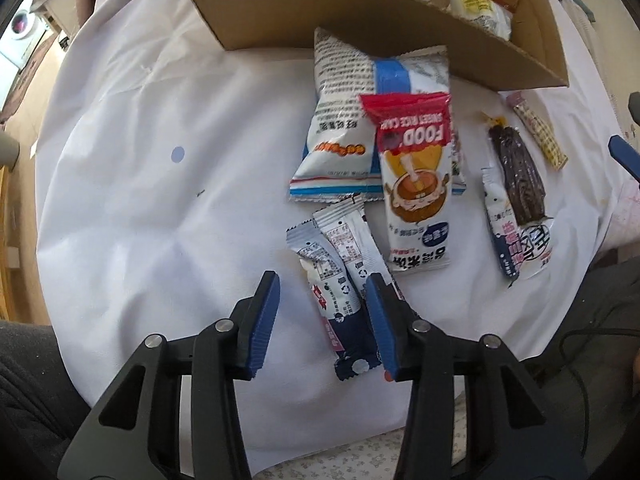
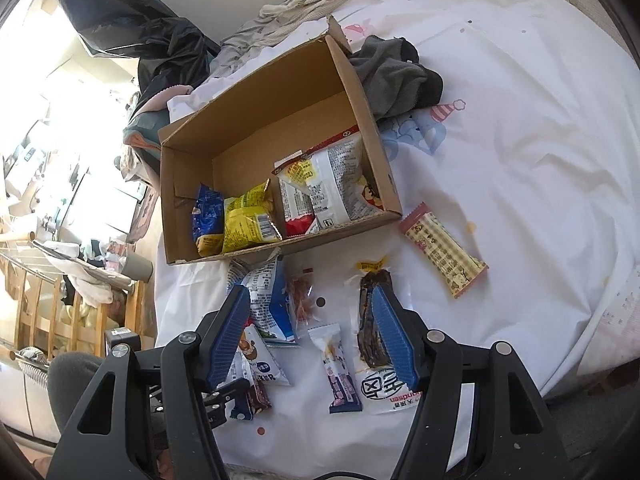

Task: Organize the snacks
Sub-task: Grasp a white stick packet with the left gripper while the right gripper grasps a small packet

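A cardboard box (image 2: 360,92) sits on the white sheet with several snack packs inside; it also shows in the left wrist view (image 1: 304,20). Loose snacks lie in front of it: a white-and-blue bag (image 1: 340,120), a red-topped rice cake pack (image 1: 416,184), two slim white-and-navy bars (image 1: 340,280), a dark jerky pack (image 1: 520,176) and a checked bar (image 2: 444,252). My left gripper (image 1: 322,292) is open just above the two slim bars. My right gripper (image 2: 310,308) is open over the loose snacks, its right finger over the jerky pack (image 2: 372,320).
A grey garment (image 2: 396,72) lies behind the box. Black bags (image 2: 168,44) and bedding sit at the back. A wooden rack (image 2: 60,312) and clutter stand to the left. The sheet's edge (image 2: 592,344) drops off at the right.
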`<act>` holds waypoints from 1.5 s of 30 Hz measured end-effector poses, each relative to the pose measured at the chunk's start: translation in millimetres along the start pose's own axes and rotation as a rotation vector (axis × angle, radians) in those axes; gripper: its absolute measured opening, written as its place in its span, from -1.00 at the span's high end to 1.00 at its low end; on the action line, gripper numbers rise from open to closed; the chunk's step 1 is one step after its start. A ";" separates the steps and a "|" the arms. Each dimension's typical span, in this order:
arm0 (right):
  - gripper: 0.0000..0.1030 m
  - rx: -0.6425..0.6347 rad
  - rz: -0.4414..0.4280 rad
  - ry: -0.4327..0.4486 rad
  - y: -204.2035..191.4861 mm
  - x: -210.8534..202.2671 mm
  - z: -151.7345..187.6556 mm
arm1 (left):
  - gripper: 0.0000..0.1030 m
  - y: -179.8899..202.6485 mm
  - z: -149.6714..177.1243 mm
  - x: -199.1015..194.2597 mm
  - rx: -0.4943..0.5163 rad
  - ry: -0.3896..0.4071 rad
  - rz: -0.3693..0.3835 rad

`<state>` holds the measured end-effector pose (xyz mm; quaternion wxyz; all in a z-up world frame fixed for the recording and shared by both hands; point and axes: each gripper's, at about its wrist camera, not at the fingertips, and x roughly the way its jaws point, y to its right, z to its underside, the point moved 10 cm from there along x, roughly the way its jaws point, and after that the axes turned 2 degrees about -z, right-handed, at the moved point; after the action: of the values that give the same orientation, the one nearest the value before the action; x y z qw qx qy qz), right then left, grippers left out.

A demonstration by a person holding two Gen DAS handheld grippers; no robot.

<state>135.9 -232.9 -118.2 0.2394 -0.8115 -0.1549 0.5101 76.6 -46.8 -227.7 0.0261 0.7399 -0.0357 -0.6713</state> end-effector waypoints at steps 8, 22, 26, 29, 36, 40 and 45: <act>-0.30 0.003 0.011 -0.044 -0.3 14.0 5.0 | 0.72 -15.0 10.9 4.9 -0.056 -0.046 0.011; 0.13 -0.023 0.032 -0.352 -0.6 77.3 64.5 | 0.72 -29.2 -3.4 -28.1 -0.108 0.045 -0.011; 0.41 -0.073 0.103 -0.411 2.2 94.2 78.5 | 0.72 -38.6 -10.6 -35.0 -0.122 0.063 -0.012; 0.67 -0.102 0.157 -0.449 7.4 101.4 86.5 | 0.72 -43.9 -12.7 -35.5 -0.134 0.075 -0.012; 0.77 -0.065 0.085 -0.346 1.6 77.6 66.2 | 0.72 -53.8 -24.9 -52.8 -0.143 0.154 -0.033; 0.85 -0.070 0.025 -0.279 -5.6 61.3 53.9 | 0.72 -51.2 -34.2 -64.4 -0.143 0.213 -0.018; 0.91 -0.119 -0.019 -0.203 -18.5 44.6 44.9 | 0.72 -47.4 -46.4 -78.1 -0.136 0.298 -0.039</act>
<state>114.4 -184.9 -158.1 0.1785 -0.7669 -0.2160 0.5774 116.2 6.9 -149.8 0.0681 0.8282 0.0283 -0.5556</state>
